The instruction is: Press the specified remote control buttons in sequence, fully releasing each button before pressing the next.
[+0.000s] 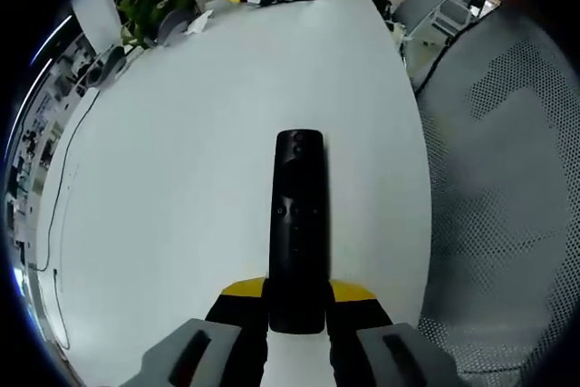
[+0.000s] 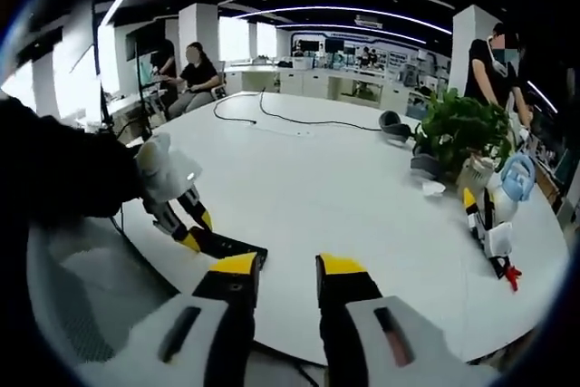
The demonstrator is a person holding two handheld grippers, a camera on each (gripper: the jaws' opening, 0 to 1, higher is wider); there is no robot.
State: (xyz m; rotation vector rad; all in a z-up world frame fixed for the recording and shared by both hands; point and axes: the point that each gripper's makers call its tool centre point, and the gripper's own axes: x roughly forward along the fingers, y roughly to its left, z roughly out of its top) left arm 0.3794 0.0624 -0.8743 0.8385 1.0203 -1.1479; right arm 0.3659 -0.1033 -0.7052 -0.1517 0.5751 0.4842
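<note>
remote control (image 1: 298, 228) — long, slim, black, small buttons mid-body | lying near white table (image 1: 181, 188) edge | left gripper (image 1: 297, 298) clamped on its near end | right gripper (image 2: 286, 271) slightly parted, holding nothing

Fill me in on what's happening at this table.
A person is working with two handheld grippers at a white table. The left gripper is clamped on the near end of a black remote control, which lies flat on the table. The right gripper hangs open over the table's edge, touching nothing; no button is being pressed.
</note>
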